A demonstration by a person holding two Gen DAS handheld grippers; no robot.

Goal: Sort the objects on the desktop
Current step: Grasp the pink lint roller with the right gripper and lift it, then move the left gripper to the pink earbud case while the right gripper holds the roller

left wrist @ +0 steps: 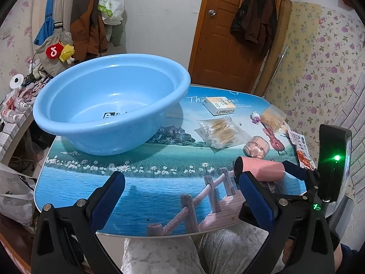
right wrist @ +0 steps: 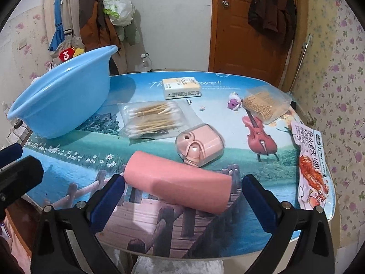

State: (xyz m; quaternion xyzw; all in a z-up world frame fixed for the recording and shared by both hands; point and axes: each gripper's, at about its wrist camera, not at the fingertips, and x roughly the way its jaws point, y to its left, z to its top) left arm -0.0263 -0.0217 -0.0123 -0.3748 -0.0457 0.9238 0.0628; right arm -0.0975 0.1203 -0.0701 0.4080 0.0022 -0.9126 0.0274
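Pink roll [right wrist: 176, 183] between wide right jaws, untouched, left jaws wide over table [left wrist: 159, 189], blue basin [left wrist: 109, 105] beyond.

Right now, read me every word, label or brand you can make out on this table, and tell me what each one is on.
"Th...ture!!" in white script on the table print, its middle hidden by the box.
"Face" on the small tissue box; its smaller print is blurred.
Snack packet: Asian characters, too distorted to read.
Sticker in the blue basin: unreadable.
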